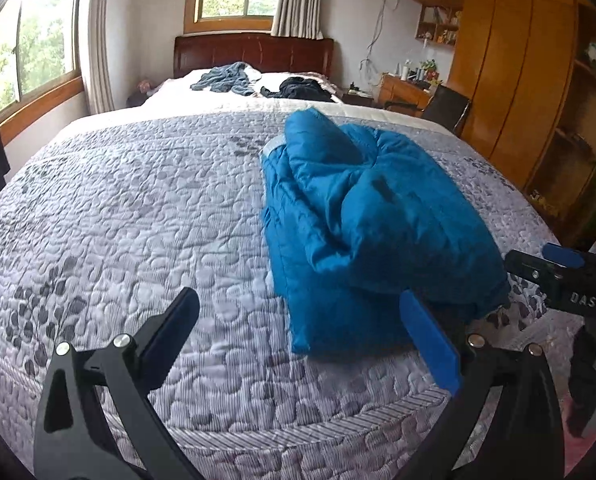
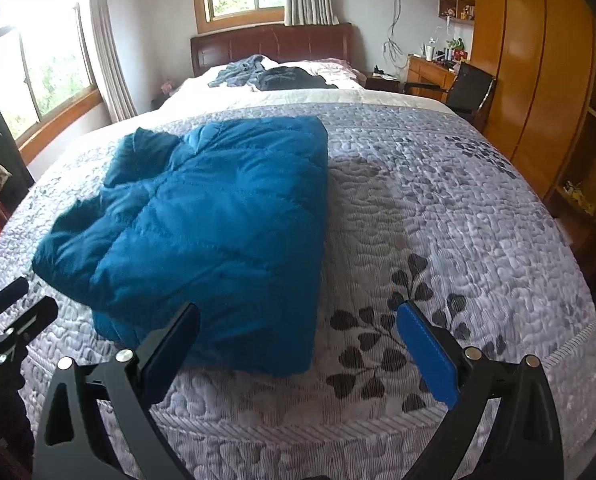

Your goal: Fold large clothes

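Blue puffer jacket [image 2: 214, 216] sits bundled on the quilted bed [image 2: 438, 216] — puffy, light, slippery-looking, likely to spring open. Left gripper [image 1: 304, 336] and right gripper [image 2: 298, 344] gape wide, empty — best pinch a thick folded edge.

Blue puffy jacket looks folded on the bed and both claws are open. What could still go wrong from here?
The folded blue jacket is puffy, and its top layer bulges in the left wrist view, so it may spring open. It lies near the quilt edge, so a nudge from the open left claw or right claw could shift it.
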{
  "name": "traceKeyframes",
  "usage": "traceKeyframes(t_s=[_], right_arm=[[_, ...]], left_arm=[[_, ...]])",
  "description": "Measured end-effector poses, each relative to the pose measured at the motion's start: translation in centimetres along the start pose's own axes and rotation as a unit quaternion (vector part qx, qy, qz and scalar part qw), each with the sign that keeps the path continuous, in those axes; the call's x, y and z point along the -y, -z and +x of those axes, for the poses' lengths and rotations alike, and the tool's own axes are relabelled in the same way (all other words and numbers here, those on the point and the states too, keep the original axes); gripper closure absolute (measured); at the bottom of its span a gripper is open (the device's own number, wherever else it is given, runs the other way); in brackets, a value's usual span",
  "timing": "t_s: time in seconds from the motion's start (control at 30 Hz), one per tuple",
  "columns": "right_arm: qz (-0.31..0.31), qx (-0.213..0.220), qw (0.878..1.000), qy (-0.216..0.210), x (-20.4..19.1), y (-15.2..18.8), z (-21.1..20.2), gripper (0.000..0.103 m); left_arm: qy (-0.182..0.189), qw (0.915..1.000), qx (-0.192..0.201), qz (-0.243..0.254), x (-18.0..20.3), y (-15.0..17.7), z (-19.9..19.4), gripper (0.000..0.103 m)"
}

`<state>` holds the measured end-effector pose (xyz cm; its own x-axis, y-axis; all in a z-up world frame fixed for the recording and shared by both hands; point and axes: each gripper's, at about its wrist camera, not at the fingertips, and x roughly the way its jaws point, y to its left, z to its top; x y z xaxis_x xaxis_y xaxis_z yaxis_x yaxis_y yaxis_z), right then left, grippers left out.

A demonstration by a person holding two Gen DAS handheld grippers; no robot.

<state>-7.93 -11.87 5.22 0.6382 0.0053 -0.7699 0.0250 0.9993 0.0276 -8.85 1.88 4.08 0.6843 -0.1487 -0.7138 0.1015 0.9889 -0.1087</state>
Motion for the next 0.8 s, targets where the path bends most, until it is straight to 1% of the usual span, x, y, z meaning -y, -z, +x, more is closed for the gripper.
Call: traceKeyframes(t_s=[0.13, 0.33, 0.57, 0.8], right_arm=[[-0.008, 0.000, 1.000, 0.006, -0.5, 0.7, -0.3, 0.004], [-0.015, 0.001, 1.000, 0.015, -1.1, 1.3, -0.8, 0.004], [-0.013, -0.006, 1.000, 0.024, -1.0, 1.8, -0.7, 0.004], [-0.006, -0.011, 0.999, 0.030, -0.4, 2.1, -0.6, 0.004]], left_arm=[[-0.015, 0.9998, -0.008, -0.005, 0.0, 0.7, -0.3, 0.003], [-0.031, 0.9995, 0.000, 0.001, 0.6, 1.3, -1.6, 0.003], [-0.034, 0.9994, -0.006, 0.011, 1.4, 1.9, -2.1, 0.003], [-0.031, 0.9993, -0.017, 0.009, 1.3, 2.1, -1.7, 0.004]])
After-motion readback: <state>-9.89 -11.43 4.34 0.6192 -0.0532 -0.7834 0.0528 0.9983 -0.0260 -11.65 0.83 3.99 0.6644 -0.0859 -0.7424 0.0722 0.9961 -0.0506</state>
